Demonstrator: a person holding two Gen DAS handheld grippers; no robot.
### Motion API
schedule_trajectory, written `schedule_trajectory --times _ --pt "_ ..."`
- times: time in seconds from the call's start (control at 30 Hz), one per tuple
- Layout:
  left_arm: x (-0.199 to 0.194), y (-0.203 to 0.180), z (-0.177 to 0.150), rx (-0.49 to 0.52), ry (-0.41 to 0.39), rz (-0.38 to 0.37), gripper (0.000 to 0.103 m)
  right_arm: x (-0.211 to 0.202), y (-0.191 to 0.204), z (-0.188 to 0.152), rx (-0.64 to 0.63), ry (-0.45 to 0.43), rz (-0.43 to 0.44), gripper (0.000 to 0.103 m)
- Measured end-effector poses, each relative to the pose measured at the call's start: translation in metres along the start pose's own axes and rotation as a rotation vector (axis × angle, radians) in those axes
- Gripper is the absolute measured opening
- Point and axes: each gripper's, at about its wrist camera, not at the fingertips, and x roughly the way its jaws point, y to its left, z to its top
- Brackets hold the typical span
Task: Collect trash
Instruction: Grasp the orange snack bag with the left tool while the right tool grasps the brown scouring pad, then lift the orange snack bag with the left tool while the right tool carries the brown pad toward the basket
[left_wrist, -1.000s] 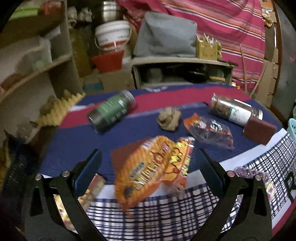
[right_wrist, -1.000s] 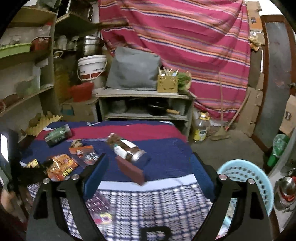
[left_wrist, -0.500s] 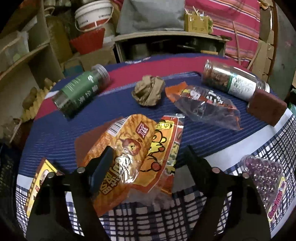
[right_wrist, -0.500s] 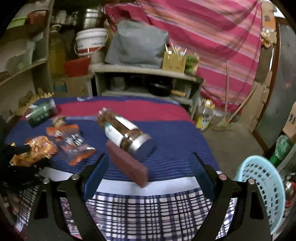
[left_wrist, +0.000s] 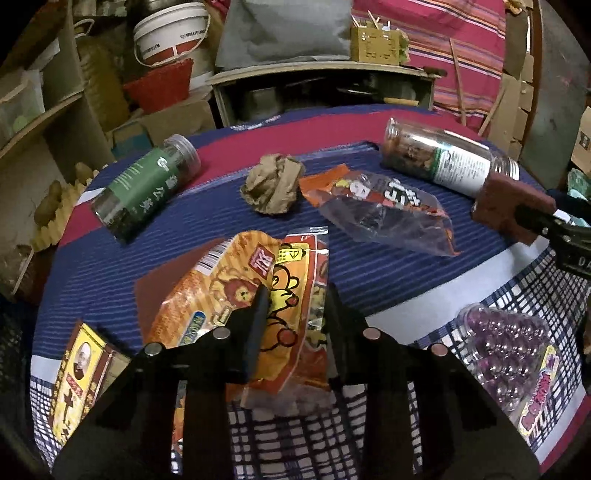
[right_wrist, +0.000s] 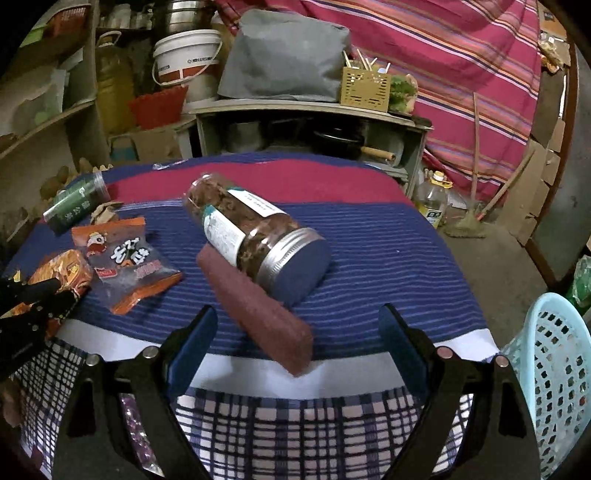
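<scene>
On the striped tablecloth (left_wrist: 369, 266) lies an orange snack wrapper (left_wrist: 207, 295). My left gripper (left_wrist: 295, 310) is closing on its right half, with the pads touching the foil on both sides. Beyond it lie a crumpled brown paper ball (left_wrist: 273, 184) and a clear-and-red snack bag (left_wrist: 384, 210). My right gripper (right_wrist: 295, 332) stands open over the table's near edge. A maroon block (right_wrist: 255, 306) lies just ahead between its fingers, untouched. The right wrist view shows the left gripper (right_wrist: 37, 295) at the orange wrapper (right_wrist: 70, 269).
A green-labelled jar (left_wrist: 144, 184) and a glass jar with a metal lid (right_wrist: 251, 229) lie on their sides. A purple bead pack (left_wrist: 506, 354) and a yellow box (left_wrist: 77, 373) sit near the front edge. A light blue basket (right_wrist: 554, 369) stands at the right.
My left gripper came down over the orange wrapper and its jaws narrowed from wide open onto it. My right gripper sank toward the table, nearer the maroon block.
</scene>
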Motion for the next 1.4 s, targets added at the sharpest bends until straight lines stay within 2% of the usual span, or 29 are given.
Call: schedule_trajectory --times 0.07,0.1,0.13,0.2,0.27,0.33,0.7,0.77,0.83,0.9,1.0,1.1,1.2,1.4 --pt "-0.005 0.003 0.002 -0.014 -0.014 -0.001 0.029 0.000 0.002 0.000 -0.011 -0.005 0.010 0.082" --pt "-0.009 0.005 0.004 -0.027 -0.023 -0.004 0.027 -0.001 0.002 0.000 -0.012 -0.005 0.020 0.075" --pt "-0.012 0.007 0.005 -0.036 -0.031 -0.008 0.017 0.000 0.001 0.000 -0.010 -0.001 0.036 0.067" --pt "-0.019 0.010 0.008 -0.052 -0.044 -0.011 0.000 0.002 0.000 -0.001 0.002 0.010 0.063 0.059" --pt "-0.026 0.013 0.010 -0.066 -0.065 -0.010 0.000 0.003 0.001 -0.001 0.008 0.014 0.079 0.053" --pt "-0.029 0.015 0.011 -0.070 -0.073 -0.004 0.000 0.004 0.002 -0.001 0.004 0.014 0.086 0.040" --pt "-0.018 0.024 0.004 -0.079 -0.034 -0.020 0.001 -0.017 0.011 0.003 -0.052 -0.018 0.076 0.018" --pt "-0.015 0.020 0.002 -0.056 -0.022 -0.014 0.008 -0.022 0.012 0.003 -0.047 -0.021 0.077 0.017" --pt "-0.013 0.019 -0.001 -0.045 -0.011 -0.014 0.039 -0.027 0.011 0.003 -0.042 -0.023 0.077 0.017" --pt "-0.012 0.019 -0.004 -0.046 -0.010 -0.012 0.055 -0.032 0.009 0.002 -0.037 -0.026 0.068 0.017" --pt "-0.010 0.022 -0.006 -0.050 0.010 -0.036 0.068 -0.035 0.002 0.001 -0.014 -0.026 0.067 0.017" --pt "-0.006 0.023 -0.008 -0.037 0.029 -0.035 0.075 -0.035 -0.005 0.001 0.002 -0.023 0.067 0.017" --pt "0.003 0.025 -0.009 -0.042 0.058 -0.039 0.075 -0.035 -0.009 0.001 0.013 -0.022 0.071 0.017" --pt "0.013 0.012 -0.001 -0.014 0.036 -0.017 0.075 -0.030 -0.010 0.000 0.019 -0.007 0.089 0.017"
